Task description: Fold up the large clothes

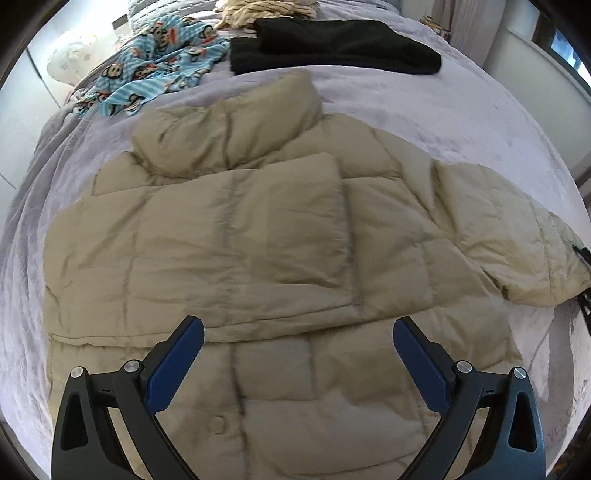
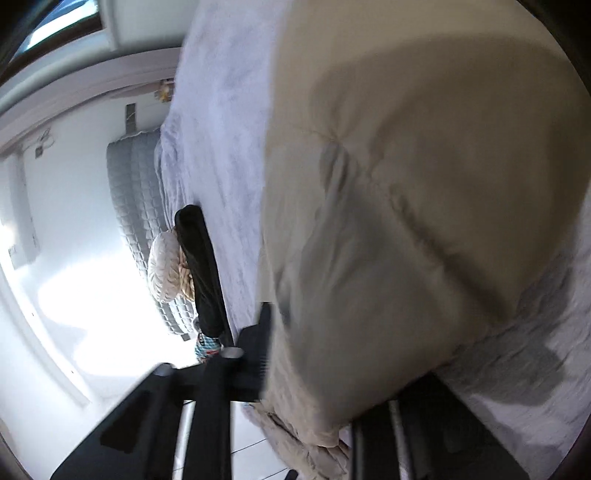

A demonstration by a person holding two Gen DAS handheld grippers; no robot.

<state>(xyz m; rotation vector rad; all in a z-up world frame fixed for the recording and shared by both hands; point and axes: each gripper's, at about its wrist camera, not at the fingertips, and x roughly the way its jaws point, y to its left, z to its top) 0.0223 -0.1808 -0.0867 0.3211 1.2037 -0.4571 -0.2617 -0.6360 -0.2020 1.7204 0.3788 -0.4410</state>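
Note:
A beige puffer jacket (image 1: 258,240) lies flat on the grey bedspread (image 1: 424,110), collar at the far end, and one sleeve is folded across its chest. My left gripper (image 1: 297,347) hovers over the jacket's lower front, blue pads wide apart, open with nothing between them. The other sleeve (image 1: 517,236) stretches out to the right, and black fingers (image 1: 580,254) show at its cuff. In the blurred right wrist view, my right gripper (image 2: 314,373) is shut on the sleeve's cuff (image 2: 306,413). The puffy sleeve (image 2: 406,221) fills that view and hides one finger.
A folded black garment (image 1: 332,44), a blue monkey-print cloth (image 1: 159,70) and a cream knitted piece (image 1: 266,11) lie at the far end of the bed. A grey quilted headboard (image 2: 129,221) stands beyond them. The bed's edge runs close by on the right.

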